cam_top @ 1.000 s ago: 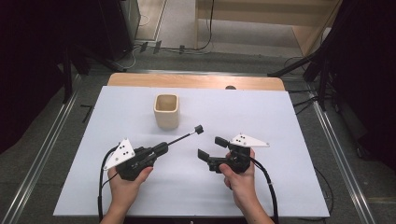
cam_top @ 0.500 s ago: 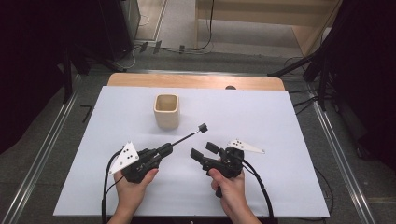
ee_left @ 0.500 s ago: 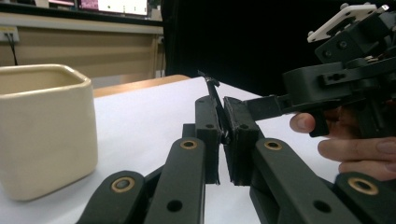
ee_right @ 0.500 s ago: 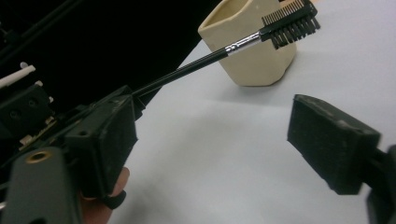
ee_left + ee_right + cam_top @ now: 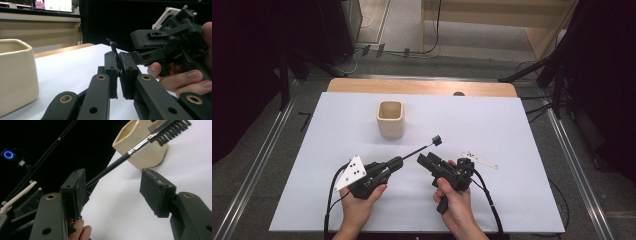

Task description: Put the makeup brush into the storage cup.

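A thin black brush (image 5: 418, 150) with a small comb head (image 5: 436, 141) slants up off the white table. My left gripper (image 5: 398, 162) is shut on its handle end, and in the left gripper view the handle (image 5: 114, 48) pokes up between the closed pads. My right gripper (image 5: 426, 160) is open just right of the handle. In the right gripper view (image 5: 117, 192) the handle (image 5: 112, 167) passes by the left pad (image 5: 80, 191), and the bristled head (image 5: 170, 130) lies before the cream cup (image 5: 140, 150). That cup (image 5: 390, 119) stands upright behind both grippers.
The white table top (image 5: 512, 150) has a wooden strip (image 5: 422, 87) along its far edge. Metal rails and cables lie on the floor around it. In the left gripper view the cup (image 5: 15, 75) stands close at the left and the other gripper (image 5: 172, 42) at the right.
My right gripper has moved left and turned towards the brush, so its open jaws now sit beside the handle. The left gripper still holds the brush in about the same place.
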Demonstrator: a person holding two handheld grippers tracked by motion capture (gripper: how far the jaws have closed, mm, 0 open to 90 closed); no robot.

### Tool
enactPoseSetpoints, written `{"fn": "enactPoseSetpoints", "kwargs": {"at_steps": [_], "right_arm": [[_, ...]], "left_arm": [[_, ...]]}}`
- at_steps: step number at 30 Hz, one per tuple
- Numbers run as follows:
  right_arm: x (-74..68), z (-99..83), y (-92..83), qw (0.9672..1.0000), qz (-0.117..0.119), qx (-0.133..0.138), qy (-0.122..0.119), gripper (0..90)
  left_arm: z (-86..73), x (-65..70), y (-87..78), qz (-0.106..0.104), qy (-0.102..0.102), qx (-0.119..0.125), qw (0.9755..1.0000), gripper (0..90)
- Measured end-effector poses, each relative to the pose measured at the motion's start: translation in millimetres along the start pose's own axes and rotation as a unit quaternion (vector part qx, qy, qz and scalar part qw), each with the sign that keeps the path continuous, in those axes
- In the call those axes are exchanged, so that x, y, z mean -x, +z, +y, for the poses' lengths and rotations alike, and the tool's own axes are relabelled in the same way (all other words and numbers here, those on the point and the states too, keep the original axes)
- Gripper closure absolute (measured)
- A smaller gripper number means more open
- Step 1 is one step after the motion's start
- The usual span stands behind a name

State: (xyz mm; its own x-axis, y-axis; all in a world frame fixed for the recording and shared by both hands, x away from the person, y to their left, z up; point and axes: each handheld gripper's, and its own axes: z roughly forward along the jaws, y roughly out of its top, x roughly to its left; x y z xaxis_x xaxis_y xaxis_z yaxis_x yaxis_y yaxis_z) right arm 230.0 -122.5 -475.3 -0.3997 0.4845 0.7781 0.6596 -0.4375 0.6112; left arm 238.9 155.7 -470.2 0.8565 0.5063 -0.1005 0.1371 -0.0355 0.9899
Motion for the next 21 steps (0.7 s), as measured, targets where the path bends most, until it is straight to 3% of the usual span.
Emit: {"fn": "enactPoseSetpoints", "kwargs": {"at_steps": [4, 6, 21], "right_arm": [[0.0, -0.9, 1.1, 1.0000, -0.003, -0.001, 0.004, 42.1], [0.5, 0.0, 2.0, 0.9997, 0.000, 0.005, 0.023, 42.2], [10.8, 3.1, -0.1, 0.9974, 0.011, 0.013, 0.070, 50.0]], "left_arm": [[-0.5, 1.8, 1.1, -0.003, 0.002, -0.001, 1.0000, 86.1], [-0.9, 2.6, 1.8, -0.004, 0.003, -0.002, 1.0000, 86.1], [-2.7, 10.2, 6.6, -0.020, 0.015, -0.002, 0.9997, 86.1]]}}
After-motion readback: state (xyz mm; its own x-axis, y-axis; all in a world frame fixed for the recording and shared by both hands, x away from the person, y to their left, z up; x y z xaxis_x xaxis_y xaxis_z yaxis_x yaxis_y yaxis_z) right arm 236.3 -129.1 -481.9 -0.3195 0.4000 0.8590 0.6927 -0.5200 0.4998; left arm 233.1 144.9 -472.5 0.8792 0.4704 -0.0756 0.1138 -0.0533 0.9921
